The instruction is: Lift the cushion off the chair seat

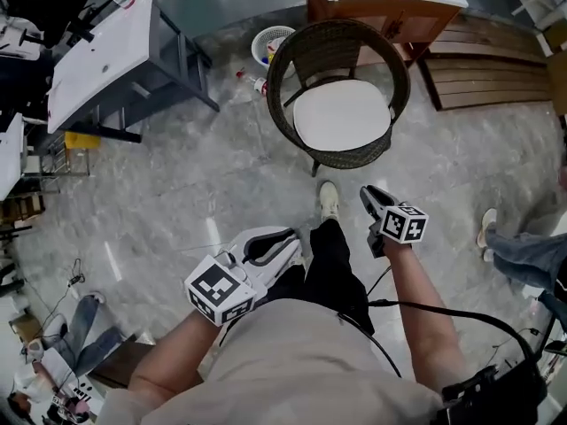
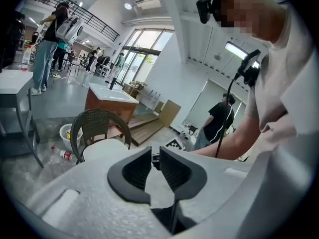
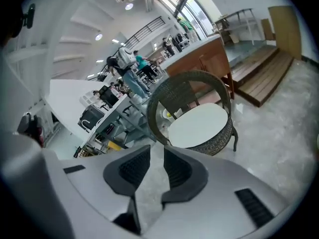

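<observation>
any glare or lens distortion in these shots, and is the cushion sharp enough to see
Head view: sharp, with pale light streaks glaring on the glossy floor; the cushion is crisp. Left gripper view: fisheye bowing, dark corners, windows washed out. Right gripper view: same fisheye, scene tilted, cushion clear.

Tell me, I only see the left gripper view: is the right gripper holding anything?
Observer: No, the right gripper has its jaws apart, with only floor between them.
Operator: Is either gripper on the cushion?
Observer: No. Head view shows the left gripper and the right both short of the chair, with the cushion lying flat on the seat.
</observation>
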The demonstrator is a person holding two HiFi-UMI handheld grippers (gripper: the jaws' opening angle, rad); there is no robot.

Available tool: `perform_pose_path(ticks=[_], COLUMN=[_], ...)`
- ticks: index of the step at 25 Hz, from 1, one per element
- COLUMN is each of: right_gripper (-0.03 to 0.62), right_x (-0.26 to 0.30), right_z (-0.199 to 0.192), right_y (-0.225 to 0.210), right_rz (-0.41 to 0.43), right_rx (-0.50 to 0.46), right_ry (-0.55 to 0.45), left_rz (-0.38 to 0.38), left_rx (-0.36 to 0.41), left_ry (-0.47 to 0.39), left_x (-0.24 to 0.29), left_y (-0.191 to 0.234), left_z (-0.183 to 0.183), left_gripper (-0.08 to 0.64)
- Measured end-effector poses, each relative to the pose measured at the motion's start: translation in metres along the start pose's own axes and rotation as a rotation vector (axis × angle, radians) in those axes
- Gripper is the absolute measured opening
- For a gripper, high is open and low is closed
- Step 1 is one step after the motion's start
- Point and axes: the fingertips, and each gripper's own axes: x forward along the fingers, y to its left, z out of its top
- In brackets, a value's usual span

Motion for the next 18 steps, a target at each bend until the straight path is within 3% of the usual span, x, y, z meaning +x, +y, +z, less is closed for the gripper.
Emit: perform_pose_path(ticks=[4, 9, 18], right_gripper=[0.098, 0.106, 0.138], right_x=[0.064, 0.141, 0.231], right_z=[0.011, 0.005, -0.016], right_y=[-0.079, -0.146, -0.243], right_rz=[-0.024, -0.046, -0.119], right_rx=[0.22, 0.49, 0.77], right_ry=[-0.003, -0.03, -0.077], left_rz=[0.003, -0.029, -0.042], left_rx=[-0.013, -0.005, -0.052], left_ry=[0.019, 0.04, 0.122], left_x=[0.05, 0.099, 0.165], left_y=[0.029, 0.06, 0.116], left_z=[0.018, 0.032, 0.029], left_gripper=[0.035, 0.044, 0.061])
